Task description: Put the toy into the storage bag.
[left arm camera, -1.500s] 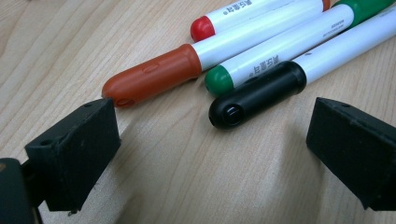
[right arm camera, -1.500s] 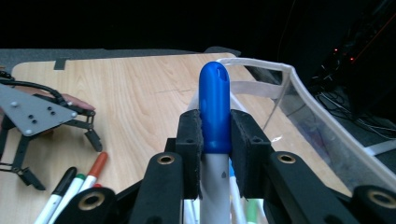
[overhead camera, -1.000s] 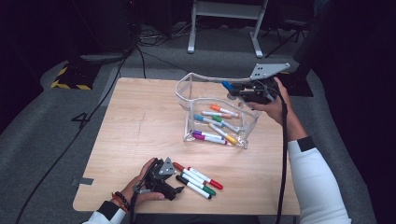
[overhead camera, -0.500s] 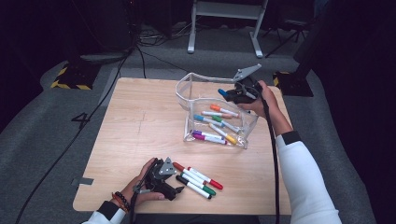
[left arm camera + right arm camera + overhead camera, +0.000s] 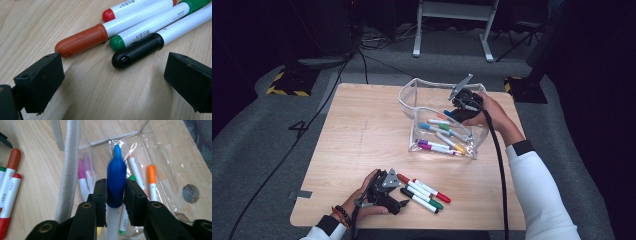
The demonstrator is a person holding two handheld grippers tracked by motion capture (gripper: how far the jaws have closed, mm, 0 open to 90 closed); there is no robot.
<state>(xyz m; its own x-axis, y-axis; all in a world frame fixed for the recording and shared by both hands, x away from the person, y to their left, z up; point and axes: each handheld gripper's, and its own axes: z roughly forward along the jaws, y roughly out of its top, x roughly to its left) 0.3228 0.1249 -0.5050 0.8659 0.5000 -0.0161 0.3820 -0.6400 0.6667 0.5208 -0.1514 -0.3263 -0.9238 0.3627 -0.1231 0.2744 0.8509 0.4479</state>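
Nearest the person, the left claw (image 5: pixel 384 192) rests on the counter (image 5: pixel 362 135) at its near edge, jaws spread wide and empty. Directly before it lie four loose markers side by side: the black-capped marker (image 5: pixel 138 50) sits closest between the jaws, with the green-capped marker (image 5: pixel 150 31), the brown-capped marker (image 5: pixel 82 41) and the red-capped marker (image 5: pixel 110 14) just beyond. None is gripped or touched.

Farther across the counter stands the clear pouch (image 5: pixel 439 117), mouth open, already holding several markers of mixed colours, among them pink, green and orange.

At the far side, the right claw (image 5: pixel 115 192) is closed on a blue-capped marker (image 5: pixel 116 182), gripping it at the cap, cap pointing down into the pouch opening. In the high view this claw (image 5: pixel 460 106) sits over the pouch's far rim.

Assessment: the step in hand is depositing the blue-capped marker into the pouch. The next move calls for lowering it clear of the rim, then parting the jaws so it drops among the others. Four markers remain for collection.
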